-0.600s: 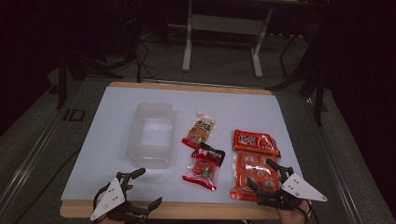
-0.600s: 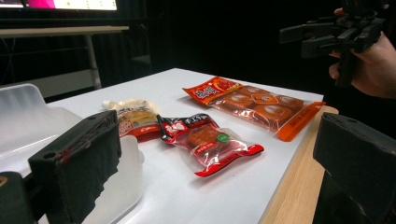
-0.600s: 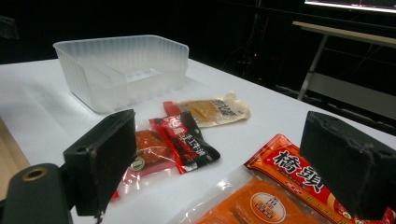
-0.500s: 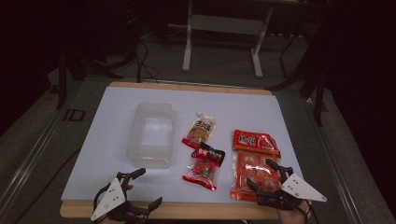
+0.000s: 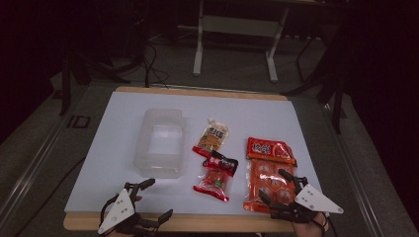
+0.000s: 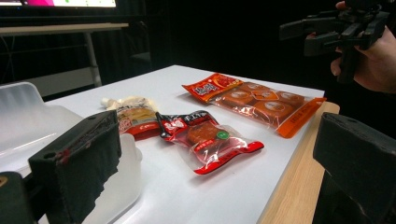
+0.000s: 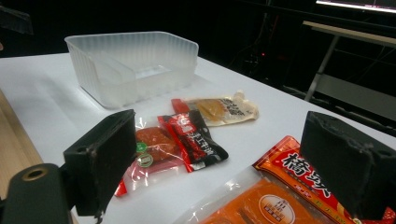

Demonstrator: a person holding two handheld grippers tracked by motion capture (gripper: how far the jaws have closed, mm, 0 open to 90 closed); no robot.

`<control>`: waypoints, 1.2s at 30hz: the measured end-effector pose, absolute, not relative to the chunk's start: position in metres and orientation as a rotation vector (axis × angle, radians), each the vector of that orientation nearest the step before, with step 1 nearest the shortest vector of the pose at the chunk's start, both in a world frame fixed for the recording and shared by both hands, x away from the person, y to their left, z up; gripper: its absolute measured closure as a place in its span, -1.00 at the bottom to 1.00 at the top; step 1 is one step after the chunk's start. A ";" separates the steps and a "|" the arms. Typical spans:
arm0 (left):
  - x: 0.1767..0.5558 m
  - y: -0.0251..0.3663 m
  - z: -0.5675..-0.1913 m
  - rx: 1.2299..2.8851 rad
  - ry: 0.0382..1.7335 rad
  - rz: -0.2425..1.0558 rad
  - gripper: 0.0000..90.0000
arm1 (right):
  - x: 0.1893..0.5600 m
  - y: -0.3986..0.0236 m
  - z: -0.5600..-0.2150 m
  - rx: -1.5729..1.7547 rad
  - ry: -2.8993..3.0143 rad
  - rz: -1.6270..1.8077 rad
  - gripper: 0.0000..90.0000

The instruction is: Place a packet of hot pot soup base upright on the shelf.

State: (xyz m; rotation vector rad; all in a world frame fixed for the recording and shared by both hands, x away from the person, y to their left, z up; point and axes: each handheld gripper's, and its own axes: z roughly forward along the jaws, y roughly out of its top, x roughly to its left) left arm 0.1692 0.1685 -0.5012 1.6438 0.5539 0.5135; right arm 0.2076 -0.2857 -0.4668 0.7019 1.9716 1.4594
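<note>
My right gripper [image 5: 281,193] hangs wide open and empty just over the near end of the big orange snack pack [image 5: 269,174] on the surface [image 5: 113,148].

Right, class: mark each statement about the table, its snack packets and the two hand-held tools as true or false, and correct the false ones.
1. The clear plastic tub is empty. True.
2. The right tool grips the big orange packet. False: its jaws are open, hovering over the packet's near end.
3. Three snack packets lie on the white table. True.
4. The beige pouch lies inside the tub. False: it lies on the table beside it.
5. The left tool is open and holds nothing. True.
</note>
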 end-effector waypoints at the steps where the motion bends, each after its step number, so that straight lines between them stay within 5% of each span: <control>1: 0.169 0.168 -0.501 1.644 0.554 0.512 -0.97 | 0.208 -0.286 -0.467 0.701 1.973 1.460 -0.76; 12: 0.170 0.170 -0.501 1.633 0.564 0.508 -0.97 | 0.205 -0.282 -0.460 0.682 1.991 1.474 -0.76; 36: 0.172 0.168 -0.502 1.639 0.568 0.502 -0.97 | 0.208 -0.274 -0.379 0.536 1.921 1.528 -0.78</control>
